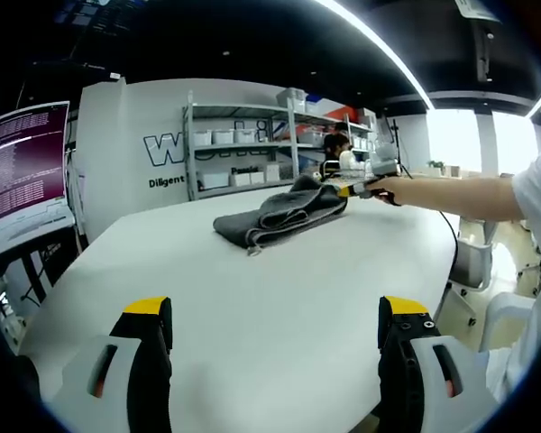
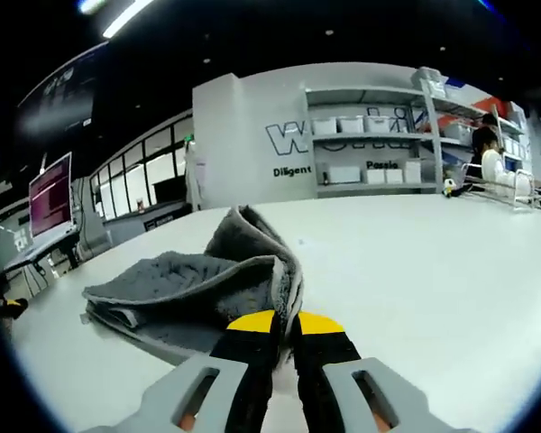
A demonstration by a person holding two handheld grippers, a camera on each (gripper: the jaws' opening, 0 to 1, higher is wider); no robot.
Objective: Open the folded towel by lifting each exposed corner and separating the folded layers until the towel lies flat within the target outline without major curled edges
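A grey folded towel (image 1: 279,214) lies on the white table (image 1: 252,298) toward its far side. My right gripper (image 2: 286,327) is shut on a raised corner of the towel (image 2: 198,289), pulling the top layer up into a ridge. From the right of the left gripper view the right gripper (image 1: 359,189) reaches in at the towel's right end, held by a person's outstretched arm (image 1: 451,194). My left gripper (image 1: 275,320) stands open low over the near part of the table, well short of the towel, with nothing between its jaws.
Metal shelves (image 1: 243,149) with white bins stand against the back wall. A monitor (image 1: 22,162) sits at the left off the table. A person (image 1: 335,149) stands near the shelves. A chair (image 1: 473,262) is at the table's right edge.
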